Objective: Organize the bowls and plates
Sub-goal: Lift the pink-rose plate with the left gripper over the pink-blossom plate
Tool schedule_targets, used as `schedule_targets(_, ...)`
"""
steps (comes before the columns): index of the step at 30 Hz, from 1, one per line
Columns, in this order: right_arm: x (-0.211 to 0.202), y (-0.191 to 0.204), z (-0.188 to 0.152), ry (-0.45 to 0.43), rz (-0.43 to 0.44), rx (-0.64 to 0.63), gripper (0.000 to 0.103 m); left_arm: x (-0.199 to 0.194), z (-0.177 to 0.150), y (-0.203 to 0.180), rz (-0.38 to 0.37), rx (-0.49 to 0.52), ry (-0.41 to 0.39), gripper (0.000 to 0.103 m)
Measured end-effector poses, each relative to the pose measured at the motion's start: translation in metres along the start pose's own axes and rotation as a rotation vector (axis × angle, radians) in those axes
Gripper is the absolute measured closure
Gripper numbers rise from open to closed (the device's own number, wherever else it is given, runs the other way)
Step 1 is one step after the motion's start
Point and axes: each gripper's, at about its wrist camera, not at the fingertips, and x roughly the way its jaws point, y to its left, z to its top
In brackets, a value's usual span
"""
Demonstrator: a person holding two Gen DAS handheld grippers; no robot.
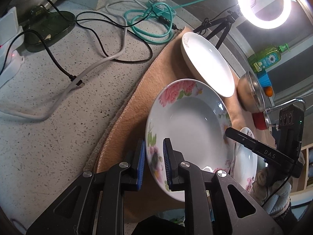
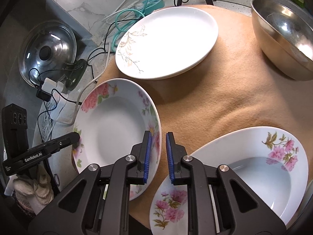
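Blue-padded jaws of the left hand-held gripper (image 1: 154,163) pinch the near rim of a rose-patterned deep plate (image 1: 187,129), which is empty and tilted off the tan cloth (image 1: 152,90). Beyond it lies an empty white plate (image 1: 209,66); right of it, a steel bowl (image 1: 252,92) on edge and a second floral plate (image 1: 245,160). Left of the cloth, cables (image 1: 109,58) sprawl over the speckled desk (image 1: 58,121); a ring light (image 1: 264,4) glows far right.

From the right wrist, the right hand-held gripper (image 2: 158,157) is closed on the rose plate's (image 2: 117,129) opposite rim. Just right lies the empty pink-flowered plate (image 2: 254,174). Ahead sit the white plate (image 2: 168,41) and empty steel bowl (image 2: 283,37); far left, a glass lid (image 2: 47,49).
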Motion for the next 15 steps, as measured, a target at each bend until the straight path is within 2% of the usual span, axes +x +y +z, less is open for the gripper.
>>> schedule_targets(15,-0.0002,-0.0014,-0.0019,0.007,0.013,0.034,0.092,-0.0023,0.0042,-0.0024,-0.016,-0.006,0.002,0.087)
